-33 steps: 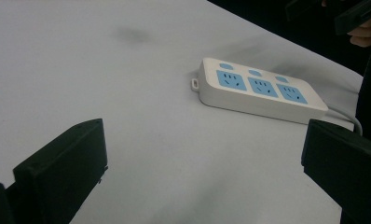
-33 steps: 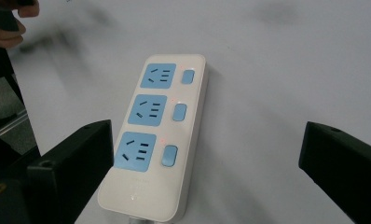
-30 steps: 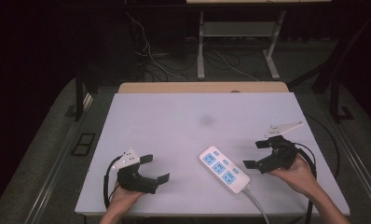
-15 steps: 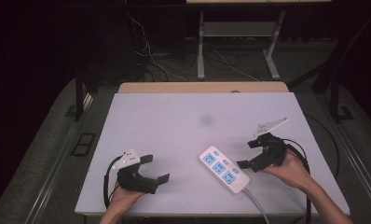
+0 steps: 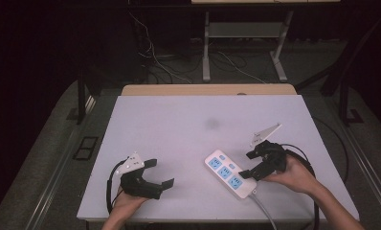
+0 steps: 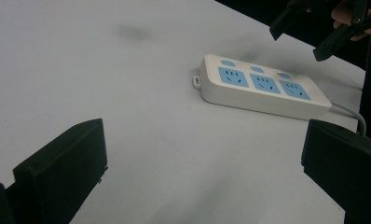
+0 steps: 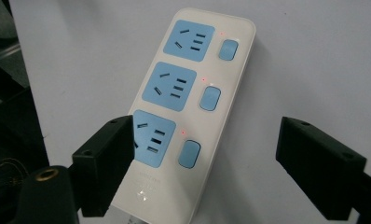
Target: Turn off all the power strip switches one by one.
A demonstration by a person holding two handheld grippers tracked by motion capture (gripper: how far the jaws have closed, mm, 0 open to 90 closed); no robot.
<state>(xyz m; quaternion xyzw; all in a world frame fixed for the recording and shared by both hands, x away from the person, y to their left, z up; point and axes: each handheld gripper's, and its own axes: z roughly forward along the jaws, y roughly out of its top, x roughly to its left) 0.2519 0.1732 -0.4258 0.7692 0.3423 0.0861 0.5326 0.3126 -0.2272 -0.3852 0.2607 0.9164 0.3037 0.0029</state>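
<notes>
Right gripper [image 5: 246, 164]: we are hovering it over the cord end of the power strip [image 5: 230, 174]; its jaws have just been narrowing, unclenched, nothing pressed between them
Left gripper [image 5: 162, 173]: we are resting it released near the table's [image 5: 188, 120] front-left corner, well apart from the strip
Risk: one jaw could be knocking a switch [image 7: 188, 153] and cutting power; a skewed pinch could be sliding the strip
Count: one strip; three sockets; three switches; three red lamps; two grippers
</notes>
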